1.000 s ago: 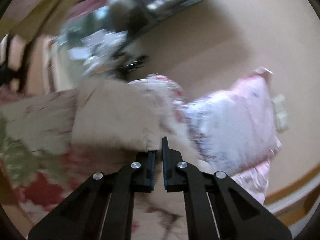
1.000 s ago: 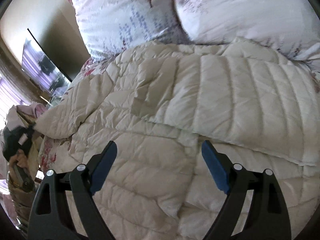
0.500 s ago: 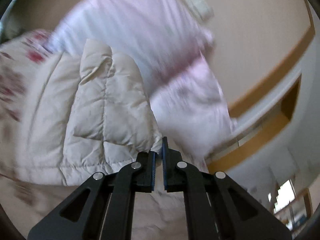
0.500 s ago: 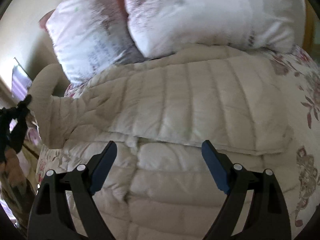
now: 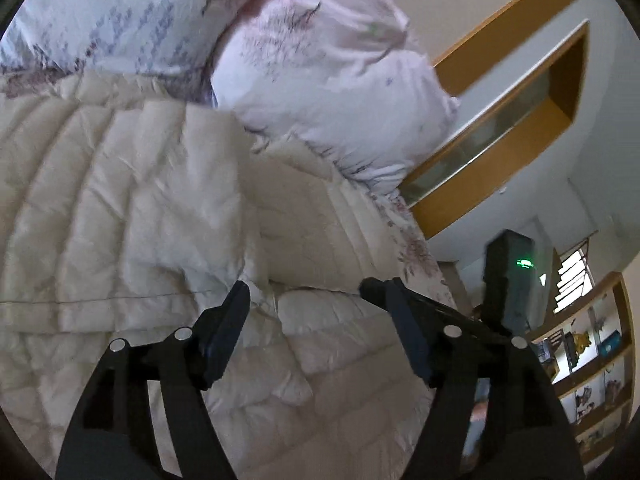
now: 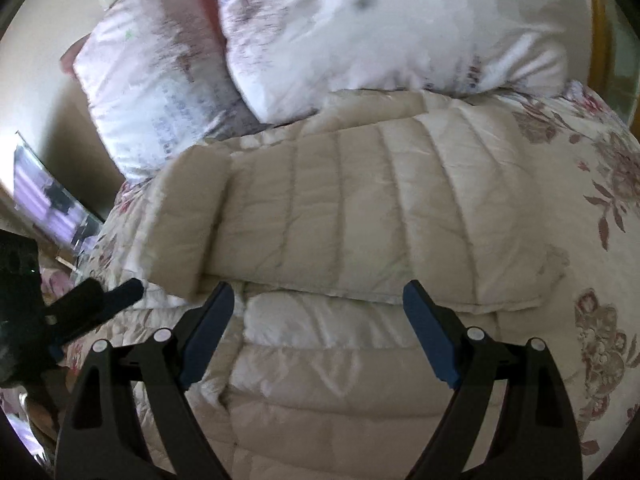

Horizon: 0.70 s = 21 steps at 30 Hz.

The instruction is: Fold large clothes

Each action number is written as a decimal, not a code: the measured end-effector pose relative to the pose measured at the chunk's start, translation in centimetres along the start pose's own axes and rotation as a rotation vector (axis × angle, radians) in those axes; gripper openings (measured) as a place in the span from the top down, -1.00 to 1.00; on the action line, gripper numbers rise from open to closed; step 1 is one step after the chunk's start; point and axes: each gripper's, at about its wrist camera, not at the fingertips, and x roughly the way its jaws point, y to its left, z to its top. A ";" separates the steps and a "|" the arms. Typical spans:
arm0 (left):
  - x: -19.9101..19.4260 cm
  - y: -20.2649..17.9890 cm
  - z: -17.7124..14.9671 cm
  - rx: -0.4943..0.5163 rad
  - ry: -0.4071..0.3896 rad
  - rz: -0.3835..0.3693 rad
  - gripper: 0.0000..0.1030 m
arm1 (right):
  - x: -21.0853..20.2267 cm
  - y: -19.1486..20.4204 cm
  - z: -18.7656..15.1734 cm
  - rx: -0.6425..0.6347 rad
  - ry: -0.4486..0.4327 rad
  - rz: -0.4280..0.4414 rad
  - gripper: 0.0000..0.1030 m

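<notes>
One jacket [image 6: 360, 224], two pillows [image 6: 380, 28].

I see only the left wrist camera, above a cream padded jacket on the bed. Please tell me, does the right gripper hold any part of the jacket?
Observer: No. The right gripper is open above the jacket, with nothing between its pads.
Operator: Does my left gripper touch the sleeve?
Observer: In the right wrist view the left gripper seems apart from the sleeve, to its left. Its jaws have just been opening, with no fabric between them.
Operator: What lies right of the jacket?
Observer: A wide stretch of flowered bedsheet, with nothing on it.
</notes>
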 end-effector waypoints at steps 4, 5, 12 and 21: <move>-4.6 1.6 -0.5 0.004 -0.092 0.060 -0.40 | 0.5 3.4 -0.5 -0.123 -0.002 0.032 -0.68; -6.1 2.6 -1.2 -0.001 -0.111 0.100 -0.40 | 0.6 4.0 -0.5 -0.141 0.001 0.040 -0.68; -10.8 7.3 -4.8 -0.005 -0.132 0.376 -0.39 | 2.2 10.2 -1.9 -0.355 -0.009 0.007 -0.62; -12.6 9.9 -6.9 -0.003 -0.116 0.453 -0.39 | 5.3 15.3 -2.0 -0.482 -0.060 -0.166 0.65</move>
